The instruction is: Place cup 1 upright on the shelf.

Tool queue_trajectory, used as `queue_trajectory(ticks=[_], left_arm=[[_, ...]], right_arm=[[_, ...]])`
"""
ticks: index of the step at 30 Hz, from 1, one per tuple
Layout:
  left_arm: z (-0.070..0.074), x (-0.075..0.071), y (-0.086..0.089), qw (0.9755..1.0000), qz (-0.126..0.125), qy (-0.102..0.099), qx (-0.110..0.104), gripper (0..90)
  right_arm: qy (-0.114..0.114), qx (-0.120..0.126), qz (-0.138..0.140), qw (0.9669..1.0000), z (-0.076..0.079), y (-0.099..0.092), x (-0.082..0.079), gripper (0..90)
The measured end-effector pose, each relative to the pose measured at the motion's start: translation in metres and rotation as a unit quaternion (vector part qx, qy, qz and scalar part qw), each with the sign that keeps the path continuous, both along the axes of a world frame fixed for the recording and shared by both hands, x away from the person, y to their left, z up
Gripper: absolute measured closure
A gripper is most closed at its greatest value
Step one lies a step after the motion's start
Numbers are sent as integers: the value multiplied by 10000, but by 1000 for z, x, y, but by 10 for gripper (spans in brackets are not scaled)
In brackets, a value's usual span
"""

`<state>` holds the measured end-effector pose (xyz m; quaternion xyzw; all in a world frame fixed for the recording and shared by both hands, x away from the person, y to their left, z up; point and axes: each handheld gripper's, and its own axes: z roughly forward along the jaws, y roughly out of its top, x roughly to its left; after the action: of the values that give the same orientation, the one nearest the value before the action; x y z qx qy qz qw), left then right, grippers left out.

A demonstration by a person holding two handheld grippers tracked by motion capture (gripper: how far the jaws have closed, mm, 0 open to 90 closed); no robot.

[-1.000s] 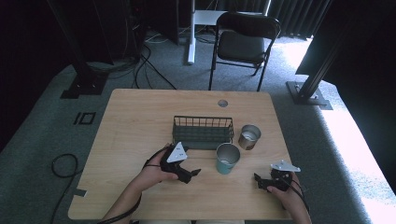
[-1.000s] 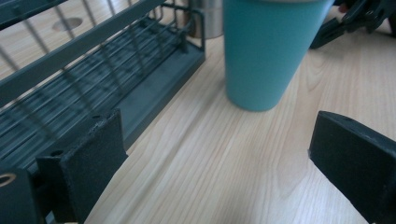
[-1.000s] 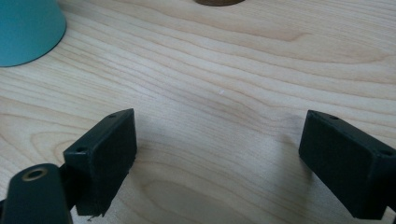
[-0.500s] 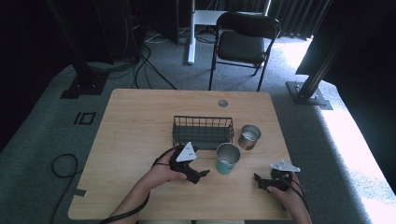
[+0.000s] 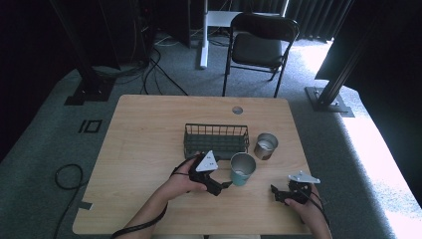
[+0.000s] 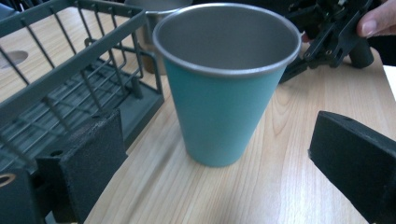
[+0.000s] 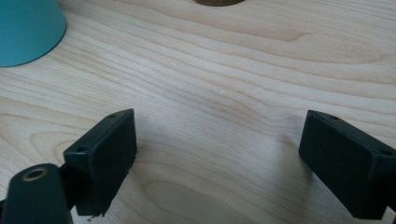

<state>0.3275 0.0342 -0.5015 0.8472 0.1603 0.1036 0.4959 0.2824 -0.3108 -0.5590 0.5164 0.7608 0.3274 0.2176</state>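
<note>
The wooden table (image 5: pixel 149 144) takes up the middle of the high view, its left half and far strip bare, its near edge running along the bottom of the frame where the person's forearms come in. Just right of centre stands a dark wire basket (image 5: pixel 216 140), long side across the frame, with open wood behind it up to the small round hole (image 5: pixel 237 110) near the far edge. At the basket's lower right corner stands the teal cup (image 5: pixel 242 169), upright and mouth up, close to the basket wall but with a sliver of table between them in the left gripper view (image 6: pixel 219 93). A smaller metal cup (image 5: pixel 265 145) stands up and right of it, just beside the basket's right end. The left gripper (image 5: pixel 219 185) lies low on the table at the teal cup's lower left, its jaws spread wide — one block at either lower corner of its own view, the cup framed between them and not touched. The right gripper (image 5: pixel 278 193) rests near the lower right of the high view, well apart from both cups, jaws likewise parted over bare wood (image 7: pixel 219 93), with the teal cup's base at the upper left corner of its view and free table on toward the right edge.
</note>
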Motion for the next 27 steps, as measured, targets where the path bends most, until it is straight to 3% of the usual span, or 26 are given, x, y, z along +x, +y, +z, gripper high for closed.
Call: queue_trajectory(ticks=[16, 27], left_arm=[[-1, 7, -25, 9999, -137, 33, -18, 42], [-3, 11, -31, 9999, -111, -5, -35, 42]], right_arm=[[-1, 2, 0, 10000, 0, 0, 0, 109], [0, 7, -1, 10000, 0, 0, 0, 109]])
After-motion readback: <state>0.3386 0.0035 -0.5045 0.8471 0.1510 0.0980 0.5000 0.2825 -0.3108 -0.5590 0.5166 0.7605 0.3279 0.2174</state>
